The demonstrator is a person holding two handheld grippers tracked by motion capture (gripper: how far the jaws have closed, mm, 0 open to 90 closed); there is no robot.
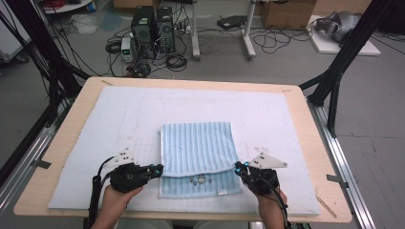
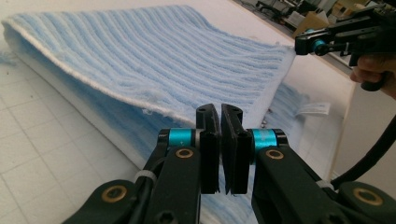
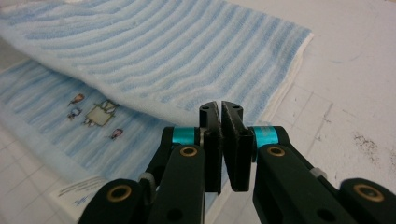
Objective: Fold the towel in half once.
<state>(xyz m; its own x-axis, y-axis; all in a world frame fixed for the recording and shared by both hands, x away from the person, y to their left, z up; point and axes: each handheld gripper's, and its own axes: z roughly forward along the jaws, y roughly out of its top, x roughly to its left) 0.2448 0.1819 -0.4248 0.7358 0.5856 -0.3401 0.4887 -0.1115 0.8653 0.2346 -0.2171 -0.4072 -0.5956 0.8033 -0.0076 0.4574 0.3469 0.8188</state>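
High view: pale blue striped terry towel [image 1: 198,148] lying near the front middle of the light blue foam mat [image 1: 119,119] on the wooden table [image 1: 305,119], upper layer folded over a lower one whose near strip carries a small printed motif [image 1: 201,180] and a white label [image 1: 222,192]. Left gripper [image 1: 159,168] at the upper layer's near left corner, right gripper [image 1: 237,167] at its near right corner, each gripped by a hand rising from the bottom edge.

Left gripper view: black jaws nearly together, only a thin gap between the pads; towel edge just behind the tips, raised off the mat. Cannot tell for certain whether cloth sits between the pads. Other gripper visible farther off at the opposite corner, touching the hem.

Right gripper view: jaws likewise almost closed, tips at the folded layer's corner; pinch on the fabric probable, not confirmed. Motif and label on the lower layer to the left.

Judged step: a fold in progress, both corners of the top layer taken. Next move calls for drawing both corners evenly, keeping the hem straight and aligned with the lower edge.
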